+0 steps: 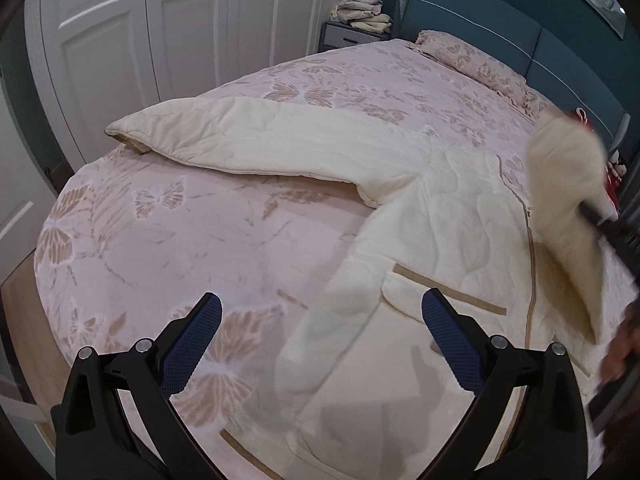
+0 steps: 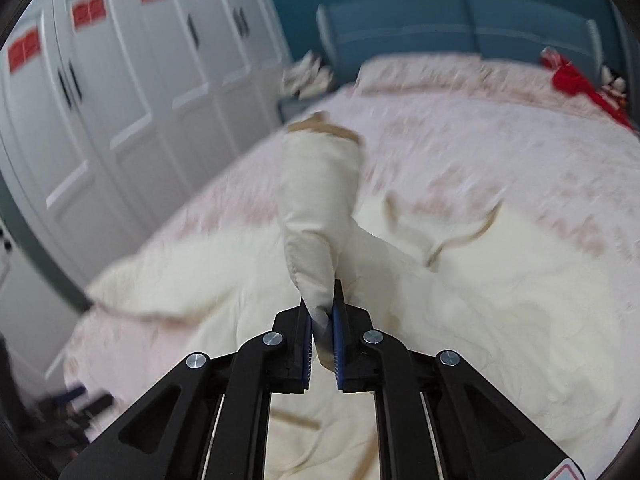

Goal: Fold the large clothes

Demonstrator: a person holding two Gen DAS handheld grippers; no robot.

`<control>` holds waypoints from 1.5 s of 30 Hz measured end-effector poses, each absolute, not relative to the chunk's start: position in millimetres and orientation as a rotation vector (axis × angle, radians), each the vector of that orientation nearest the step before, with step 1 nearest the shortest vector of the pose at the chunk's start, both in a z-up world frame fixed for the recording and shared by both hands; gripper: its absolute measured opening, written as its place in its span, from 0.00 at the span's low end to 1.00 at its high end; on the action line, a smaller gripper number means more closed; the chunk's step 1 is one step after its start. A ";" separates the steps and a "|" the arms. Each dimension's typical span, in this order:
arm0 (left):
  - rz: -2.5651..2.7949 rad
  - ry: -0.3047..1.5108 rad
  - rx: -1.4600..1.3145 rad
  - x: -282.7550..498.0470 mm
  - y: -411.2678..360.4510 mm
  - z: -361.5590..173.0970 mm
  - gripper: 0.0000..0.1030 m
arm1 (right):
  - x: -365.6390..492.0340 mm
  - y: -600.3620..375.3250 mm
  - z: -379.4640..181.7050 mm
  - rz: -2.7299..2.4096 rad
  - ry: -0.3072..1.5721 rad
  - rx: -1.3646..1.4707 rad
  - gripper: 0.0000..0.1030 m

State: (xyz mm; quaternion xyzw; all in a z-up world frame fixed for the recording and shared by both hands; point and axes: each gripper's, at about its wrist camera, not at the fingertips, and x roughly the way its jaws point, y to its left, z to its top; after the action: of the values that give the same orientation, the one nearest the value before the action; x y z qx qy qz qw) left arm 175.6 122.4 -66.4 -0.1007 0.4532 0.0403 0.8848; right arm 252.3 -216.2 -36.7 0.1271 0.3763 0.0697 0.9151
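A cream quilted coat [image 1: 448, 216] with tan trim lies spread on the pink butterfly bedspread [image 1: 160, 232]. One sleeve [image 1: 248, 140] stretches out flat to the left. My left gripper [image 1: 320, 320] hovers open above the coat's lower edge, nothing between its blue pads. My right gripper [image 2: 322, 320] is shut on the other sleeve [image 2: 320, 200], which it holds lifted off the bed, cuff uppermost and blurred by motion. In the left wrist view that raised sleeve [image 1: 568, 184] shows at the right edge with the right gripper's dark finger beside it.
White wardrobe doors [image 1: 168, 20] run along the bed's left side. A teal headboard [image 1: 480, 24] and a matching pillow [image 1: 476, 60] are at the far end. Folded cloths [image 1: 364, 12] sit on a nightstand. Something red [image 2: 580, 80] lies by the headboard.
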 end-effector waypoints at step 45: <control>-0.363 0.983 -0.353 314.6 18.4 -67.4 0.07 | 137.6 -449.7 -84.0 -0.361 0.563 0.825 0.06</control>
State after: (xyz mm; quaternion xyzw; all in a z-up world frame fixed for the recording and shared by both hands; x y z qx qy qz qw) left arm 314.6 18.4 -67.4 -0.1678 0.4669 -0.1724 0.8510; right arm 137.6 -449.7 -84.0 0.3932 0.2686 -0.1722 0.8623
